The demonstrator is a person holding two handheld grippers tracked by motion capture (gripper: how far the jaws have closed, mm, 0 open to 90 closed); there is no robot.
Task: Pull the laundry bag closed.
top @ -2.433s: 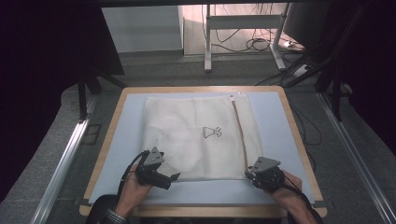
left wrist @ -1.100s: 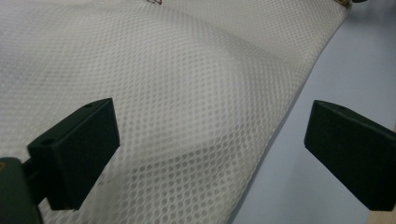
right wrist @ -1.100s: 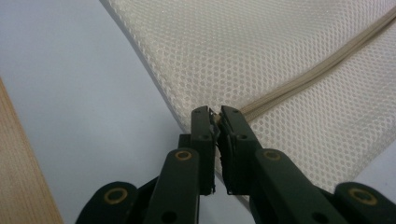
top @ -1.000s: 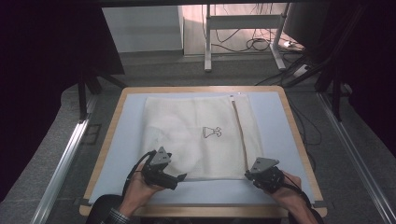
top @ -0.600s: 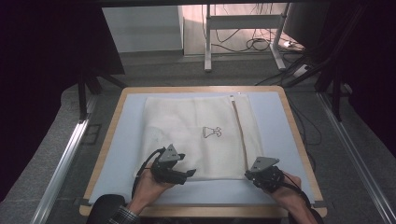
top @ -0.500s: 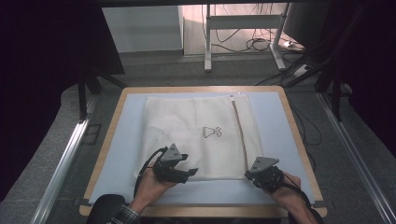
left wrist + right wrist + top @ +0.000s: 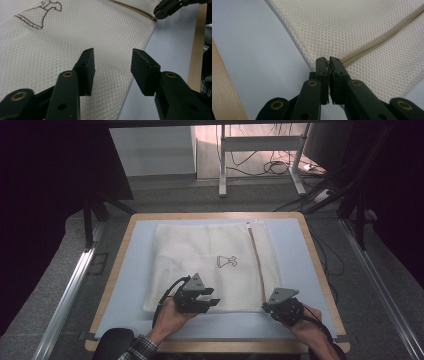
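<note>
The mesh laundry bag (image 7: 210,265) lies flat on the worktop (image 7: 300,270). The right gripper (image 7: 328,60) pinches its near corner by the zipper (image 7: 257,260). The left gripper (image 7: 112,66), fingers spread and just been closing, should bite only the near hem.

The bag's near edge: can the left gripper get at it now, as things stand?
Probably yes. The left gripper hovers over the mesh bag near that edge, jaws apart with nothing between them; the right gripper pinches the far corner, out of its way.
</note>
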